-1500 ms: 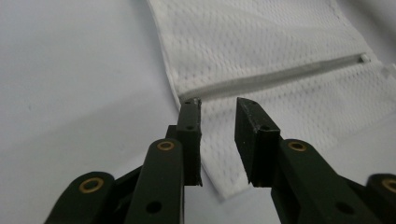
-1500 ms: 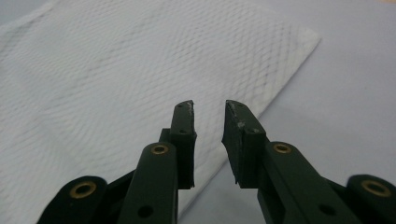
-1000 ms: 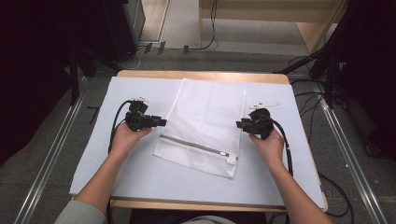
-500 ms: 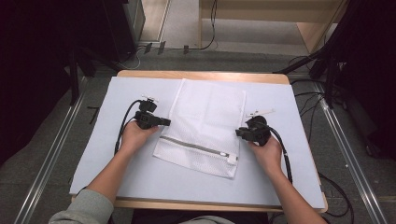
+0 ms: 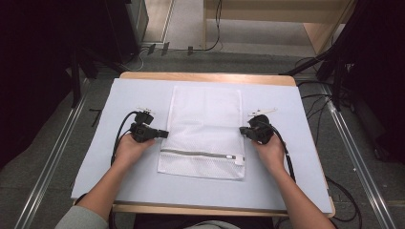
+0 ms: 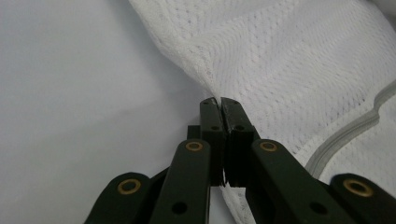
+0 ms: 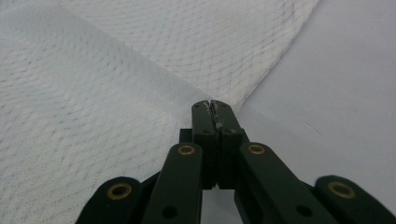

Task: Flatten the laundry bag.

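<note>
High view shows the white mesh zippered laundry bag flat mid-desk, your left tongs and right tongs each clenched on a side edge, so lift both evenly, keeping the mesh taut.

You've got a white mesh bag lying flat at frame centre, grey zip shut across its lower edge, side edges pinched up.
</note>
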Available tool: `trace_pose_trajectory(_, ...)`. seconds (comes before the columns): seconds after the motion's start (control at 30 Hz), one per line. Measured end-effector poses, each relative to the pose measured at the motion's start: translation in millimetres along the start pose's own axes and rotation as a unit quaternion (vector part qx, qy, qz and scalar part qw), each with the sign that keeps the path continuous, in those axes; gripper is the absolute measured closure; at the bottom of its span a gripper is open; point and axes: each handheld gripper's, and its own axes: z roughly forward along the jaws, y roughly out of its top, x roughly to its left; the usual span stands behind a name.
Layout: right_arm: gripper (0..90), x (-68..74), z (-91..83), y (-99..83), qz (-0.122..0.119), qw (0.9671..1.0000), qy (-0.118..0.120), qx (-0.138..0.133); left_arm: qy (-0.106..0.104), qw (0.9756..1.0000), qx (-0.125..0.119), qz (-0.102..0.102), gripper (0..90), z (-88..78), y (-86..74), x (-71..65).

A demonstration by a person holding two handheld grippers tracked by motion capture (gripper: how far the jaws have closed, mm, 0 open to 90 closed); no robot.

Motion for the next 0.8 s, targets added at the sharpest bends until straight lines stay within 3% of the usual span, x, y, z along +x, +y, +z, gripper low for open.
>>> trace_pose_trajectory(0.1,90.0,2.5,5.0,4.4,-0.01,0.9999,0.002,-0.003,-0.005,1.0,-0.003,-0.006,89.2,-4.3,-7.1,-2.0)
trace_pose_trajectory(0.2,90.0,3.0,9.2,7.8,-0.018,0.9998,0.003,-0.007,0.007,1.0,-0.005,-0.004,87.8,-6.1,-9.8,-0.7)
trace_pose_trajectory(0.37,90.0,0.5,8.6,7.4,0.005,0.9999,0.016,-0.003,0.011,0.9996,-0.009,-0.023,88.9,-5.7,-8.7,9.5)
trace_pose_trajectory(0.53,90.0,4.4,7.7,7.3,-0.001,0.9999,0.016,0.003,0.005,0.9994,-0.006,-0.035,90.0,-3.1,-5.4,13.2)
trace_pose_trajectory(0.73,90.0,7.1,6.3,6.5,0.004,0.9997,0.022,0.009,0.018,0.9991,-0.015,-0.036,90.0,-3.9,-4.3,17.9)
trace_pose_trajectory(0.8,90.0,8.1,4.7,7.1,0.002,0.9998,0.02,0.006,0.01,0.9992,-0.011,-0.038,89.2,-3.6,-4.4,18.4)
